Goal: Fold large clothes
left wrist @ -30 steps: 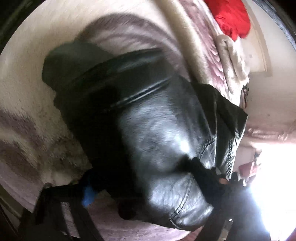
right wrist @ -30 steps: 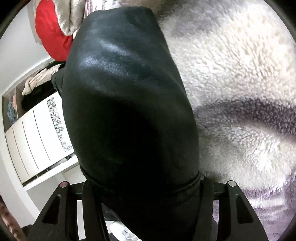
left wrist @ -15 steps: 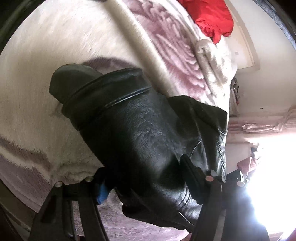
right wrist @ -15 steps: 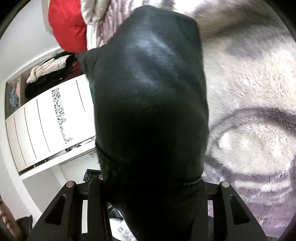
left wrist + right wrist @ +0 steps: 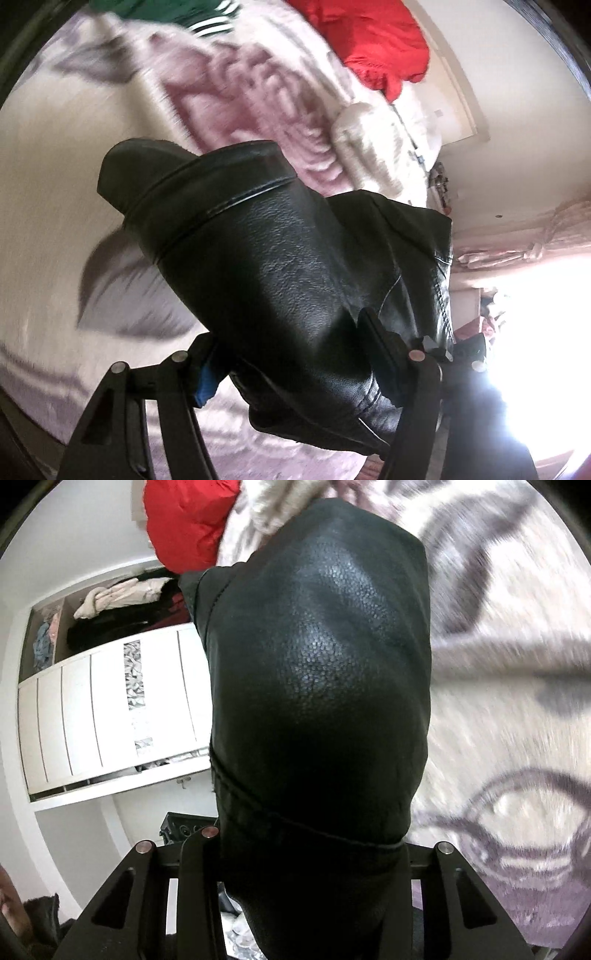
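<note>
Left wrist view: left gripper (image 5: pixel 295 354) clenched on a thick bunch of the black leather jacket (image 5: pixel 280 266), jaws pinching it from both sides w/ the leather bulging fwd between them. Jacket hangs lifted above the fleece blanket (image 5: pixel 55 206) on the bed; a banded hem or cuff edge shows at upper left of the bundle. Beyond: green striped garment (image 5: pixel 177 11) at top, red garment (image 5: pixel 376 40) at upper right, both well apart from the jacket.

Right wrist view: right gripper (image 5: pixel 306 853) likewise clamped on the jacket (image 5: pixel 321 672), which fills the frame centre. White wardrobe (image 5: pixel 103 709) to the left, red garment (image 5: pixel 184 517) top left, blanket (image 5: pixel 509 686) to the right.

Step, as judged: carry/reposition phase, i.e. jacket held aloft by both grippers, not yet laid flat for a fold. Next move prob. calls for lowering it onto the blanket, spreading the two grips apart so the leather opens w/o bunching; stiff heavy material may resist a clean crease.
</note>
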{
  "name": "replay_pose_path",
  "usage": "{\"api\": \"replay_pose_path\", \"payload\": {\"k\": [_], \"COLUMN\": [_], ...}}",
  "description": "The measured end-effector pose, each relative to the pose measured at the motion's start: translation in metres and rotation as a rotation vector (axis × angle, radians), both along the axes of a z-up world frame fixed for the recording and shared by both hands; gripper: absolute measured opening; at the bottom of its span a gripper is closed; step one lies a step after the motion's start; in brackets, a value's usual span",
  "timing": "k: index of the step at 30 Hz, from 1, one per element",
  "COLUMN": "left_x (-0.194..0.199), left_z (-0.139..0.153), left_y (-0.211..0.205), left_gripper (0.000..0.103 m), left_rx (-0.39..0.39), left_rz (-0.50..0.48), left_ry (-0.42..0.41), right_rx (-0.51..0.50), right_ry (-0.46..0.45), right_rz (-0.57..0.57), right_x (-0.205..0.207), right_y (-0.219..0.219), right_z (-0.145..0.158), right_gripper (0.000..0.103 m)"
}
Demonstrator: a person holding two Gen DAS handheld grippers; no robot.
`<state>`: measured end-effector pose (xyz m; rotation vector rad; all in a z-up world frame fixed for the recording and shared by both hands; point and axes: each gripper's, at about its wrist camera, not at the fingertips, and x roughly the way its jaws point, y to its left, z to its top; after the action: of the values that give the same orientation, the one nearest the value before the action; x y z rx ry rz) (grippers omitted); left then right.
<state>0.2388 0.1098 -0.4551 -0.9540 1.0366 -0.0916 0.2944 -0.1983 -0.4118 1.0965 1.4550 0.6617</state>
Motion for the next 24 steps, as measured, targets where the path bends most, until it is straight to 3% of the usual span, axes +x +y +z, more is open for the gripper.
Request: {"api": "replay_pose_path", "payload": {"k": [7,13,17,24], "left_x": [0.111,0.229,0.303,0.4], "left_z": [0.039,0.049,0.035,-0.005], "left_y": [-0.011,-0.025,-0.034,-0.038], "left_gripper": [0.063,0.063,0.063,0.063], "left_rx": [0.028,0.026,0.02,0.03], "left_rz": [0.001,0.023,0.05,0.103], "left_ry": [-0.088,-0.148,-0.162,-0.192], "right_rx": [0.001,-0.012,-0.036,-0.037], "right_ry": [-0.086,-0.165,-0.203,-0.214], "right_rz": [-0.003,0.015,0.041,0.1], "right_x": [0.117,0.273,0.378,0.523], "right_y": [-0.007,-0.01,-0.014,-0.029], "right_z": [0.058,0.099,0.101,0.045], "right_gripper": [0.042,0.042,0.041,0.041]}}
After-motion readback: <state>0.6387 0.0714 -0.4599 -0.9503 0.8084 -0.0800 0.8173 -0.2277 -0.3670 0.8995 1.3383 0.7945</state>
